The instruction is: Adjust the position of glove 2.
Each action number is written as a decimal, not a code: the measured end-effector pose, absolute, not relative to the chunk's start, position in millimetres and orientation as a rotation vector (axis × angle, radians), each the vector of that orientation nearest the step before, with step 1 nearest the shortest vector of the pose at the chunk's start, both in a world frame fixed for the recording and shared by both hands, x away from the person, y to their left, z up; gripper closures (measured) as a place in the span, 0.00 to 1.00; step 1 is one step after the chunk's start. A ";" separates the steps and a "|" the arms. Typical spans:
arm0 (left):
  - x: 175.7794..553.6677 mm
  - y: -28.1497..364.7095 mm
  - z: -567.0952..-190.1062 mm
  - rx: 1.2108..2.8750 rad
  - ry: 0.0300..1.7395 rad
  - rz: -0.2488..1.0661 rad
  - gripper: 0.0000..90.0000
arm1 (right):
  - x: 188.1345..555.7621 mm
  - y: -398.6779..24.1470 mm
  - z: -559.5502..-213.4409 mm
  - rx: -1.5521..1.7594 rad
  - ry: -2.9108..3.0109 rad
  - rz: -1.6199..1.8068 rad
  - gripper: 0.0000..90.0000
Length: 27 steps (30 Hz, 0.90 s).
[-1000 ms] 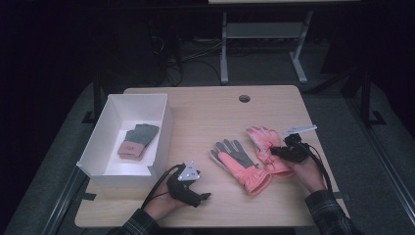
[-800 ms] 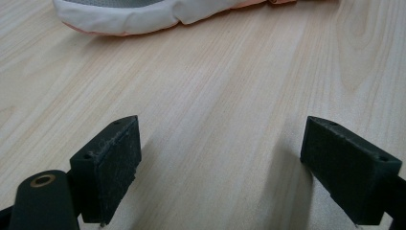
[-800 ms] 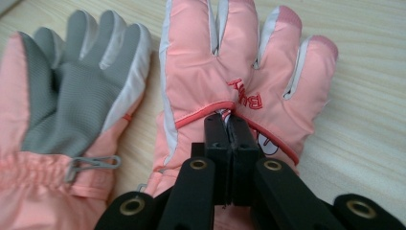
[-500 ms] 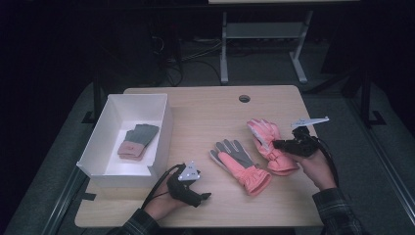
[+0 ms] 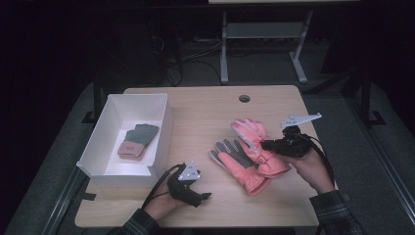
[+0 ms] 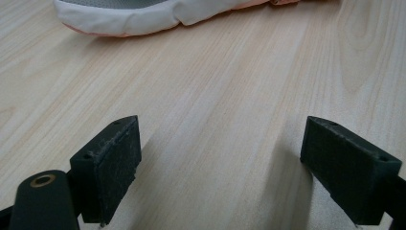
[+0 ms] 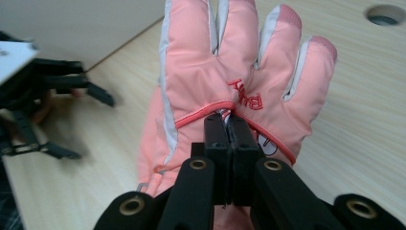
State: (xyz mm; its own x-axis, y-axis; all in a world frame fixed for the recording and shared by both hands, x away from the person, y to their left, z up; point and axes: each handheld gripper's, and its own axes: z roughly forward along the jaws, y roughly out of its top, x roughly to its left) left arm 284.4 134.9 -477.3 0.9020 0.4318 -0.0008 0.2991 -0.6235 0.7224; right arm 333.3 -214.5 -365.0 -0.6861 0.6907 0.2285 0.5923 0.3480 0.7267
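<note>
Nearest to me, at the front edge of the table (image 5: 205,105), my left gripper (image 5: 201,196) rests where it was a second ago, jaws wide apart over bare wood and holding nothing. Its own camera shows the cuff of the grey-palmed glove (image 6: 143,14) lying just beyond the jaws.

Further right, my right gripper (image 5: 266,145) is clamped tight on the back of the pink glove (image 7: 239,72), the pads pinching a fold of fabric just below the red lettering. What has changed is height: a second ago this glove lay flat beside its partner with my hand low on the table; now my hand is raised and the glove's fingers lift off the wood and lean over the grey-palmed glove (image 5: 235,159). I think its cuff still drags on the table, though that end is dim in the high view. The grip seems to have taken, so the glove is probably ready to carry.

Beyond, at the far left, the white box (image 5: 164,120) sits unmoved, with a small grey and pink glove (image 5: 137,141) inside it as before, likely where this one goes.
</note>
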 end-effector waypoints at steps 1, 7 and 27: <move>284.3 134.8 -477.3 2.286 0.522 0.220 0.15 | 332.3 -210.7 -364.3 1.168 2.491 1.266 0.99; 284.3 134.6 -477.2 2.287 0.522 0.219 0.15 | 331.8 -186.8 -371.9 1.111 2.567 1.226 0.99; 284.6 133.0 -477.2 2.293 0.524 0.229 0.15 | 340.1 -146.6 -412.5 1.039 2.722 1.026 0.98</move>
